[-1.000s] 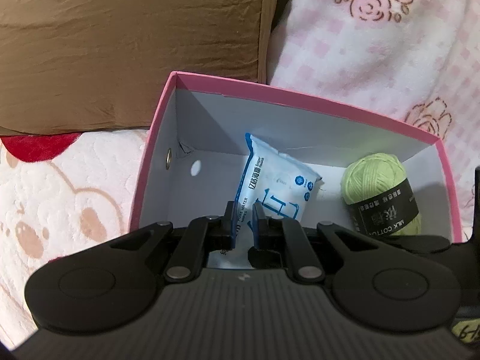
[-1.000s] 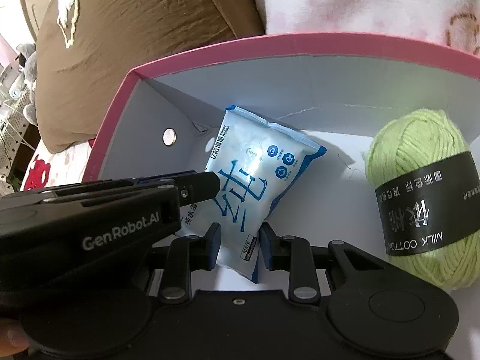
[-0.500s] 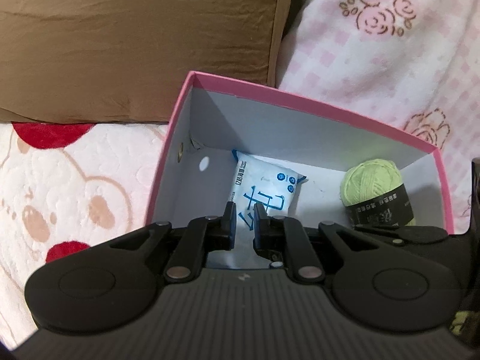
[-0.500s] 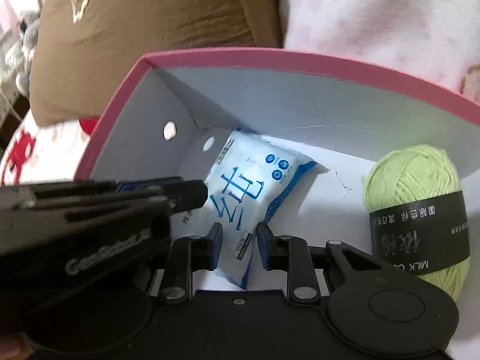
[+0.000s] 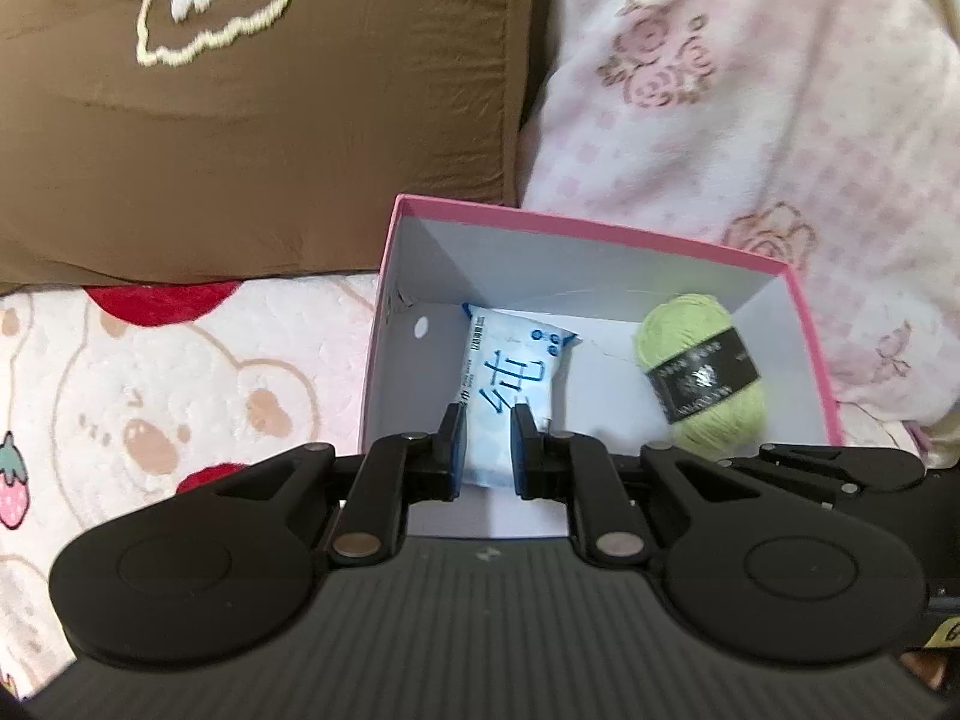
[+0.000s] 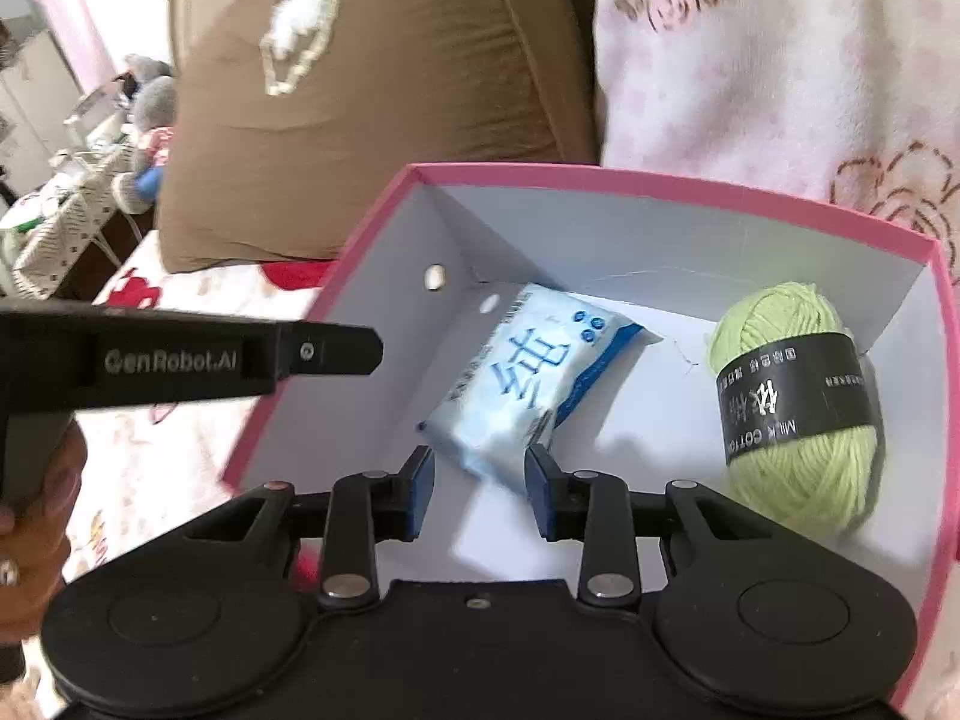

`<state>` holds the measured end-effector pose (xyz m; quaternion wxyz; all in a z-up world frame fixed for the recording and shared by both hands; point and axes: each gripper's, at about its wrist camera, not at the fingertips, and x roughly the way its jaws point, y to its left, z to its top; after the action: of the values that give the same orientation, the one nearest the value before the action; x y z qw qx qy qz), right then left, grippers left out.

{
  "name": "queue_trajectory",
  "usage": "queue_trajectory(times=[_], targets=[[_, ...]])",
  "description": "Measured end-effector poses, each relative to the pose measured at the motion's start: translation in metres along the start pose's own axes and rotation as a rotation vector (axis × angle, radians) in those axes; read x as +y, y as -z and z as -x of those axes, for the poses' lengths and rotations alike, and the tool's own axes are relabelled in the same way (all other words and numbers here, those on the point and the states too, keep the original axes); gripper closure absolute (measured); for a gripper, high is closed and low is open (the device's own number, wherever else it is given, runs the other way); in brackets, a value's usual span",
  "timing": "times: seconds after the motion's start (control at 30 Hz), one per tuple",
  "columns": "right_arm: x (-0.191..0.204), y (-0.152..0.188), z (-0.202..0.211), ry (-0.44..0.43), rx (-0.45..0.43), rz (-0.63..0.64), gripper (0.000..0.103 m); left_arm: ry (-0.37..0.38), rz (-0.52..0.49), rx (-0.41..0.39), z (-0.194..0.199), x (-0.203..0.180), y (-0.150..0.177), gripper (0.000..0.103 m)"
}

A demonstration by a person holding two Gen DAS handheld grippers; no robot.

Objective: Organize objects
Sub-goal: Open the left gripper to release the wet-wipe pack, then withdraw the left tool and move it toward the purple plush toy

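A pink box [image 5: 588, 228] with white inside walls sits on the bed, its rim [image 6: 660, 186] also in the right wrist view. A white and blue wipes packet [image 5: 516, 360] [image 6: 528, 378] lies on the box floor at the left. A light green yarn ball [image 5: 702, 372] [image 6: 792, 396] with a black band lies at the right. My left gripper [image 5: 489, 450] hangs shut above the box's near edge, holding nothing. From the side it shows as a black bar [image 6: 372, 351]. My right gripper [image 6: 480, 480] is opening. The packet's near end shows in its gap, untouched by the pads.
A brown pillow [image 5: 270, 150] and a pink rose-print blanket [image 5: 750, 120] stand behind the box. A bear-print bed cover [image 5: 150, 390] spreads to the left. A person's hand [image 6: 36, 516] holds the left gripper. Clutter [image 6: 72, 180] sits off the bed at far left.
Both grippers have risen and drawn back, so the box looks smaller. The right jaws have widened off the packet, which now lies flatter on the box floor.
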<state>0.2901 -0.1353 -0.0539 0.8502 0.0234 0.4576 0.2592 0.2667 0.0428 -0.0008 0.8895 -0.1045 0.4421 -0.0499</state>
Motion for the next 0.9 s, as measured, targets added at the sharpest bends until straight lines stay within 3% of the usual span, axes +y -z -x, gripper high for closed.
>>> queue_trajectory(times=[0.13, 0.33, 0.43, 0.57, 0.63, 0.7, 0.77, 0.9], targets=[[0.010, 0.007, 0.022, -0.002, -0.025, 0.030, 0.062, 0.020, 0.007, -0.018, 0.027, -0.012, 0.005, 0.088], [0.023, 0.015, 0.063, 0.023, -0.076, 0.078, 0.048, 0.025, -0.032, -0.018, 0.065, -0.036, 0.016, 0.079], [0.026, 0.018, 0.080, 0.025, -0.097, 0.099, 0.037, 0.008, -0.038, -0.013, 0.080, -0.043, 0.019, 0.054], [0.021, 0.024, 0.093, 0.055, -0.105, 0.074, 0.034, 0.009, -0.056, 0.010, 0.097, -0.052, 0.022, 0.046], [0.016, 0.028, 0.098, 0.035, -0.104, 0.049, 0.030, 0.007, -0.057, 0.008, 0.104, -0.055, 0.024, 0.036], [0.015, 0.032, 0.100, 0.045, -0.101, 0.040, 0.016, 0.003, -0.055, 0.001, 0.110, -0.058, 0.027, 0.030], [0.015, 0.035, 0.105, 0.070, -0.102, 0.031, 0.010, -0.017, -0.053, -0.022, 0.112, -0.061, 0.029, 0.020], [0.011, 0.036, 0.108, 0.133, -0.066, 0.010, 0.010, -0.038, -0.047, -0.020, 0.114, -0.064, 0.034, 0.015]])
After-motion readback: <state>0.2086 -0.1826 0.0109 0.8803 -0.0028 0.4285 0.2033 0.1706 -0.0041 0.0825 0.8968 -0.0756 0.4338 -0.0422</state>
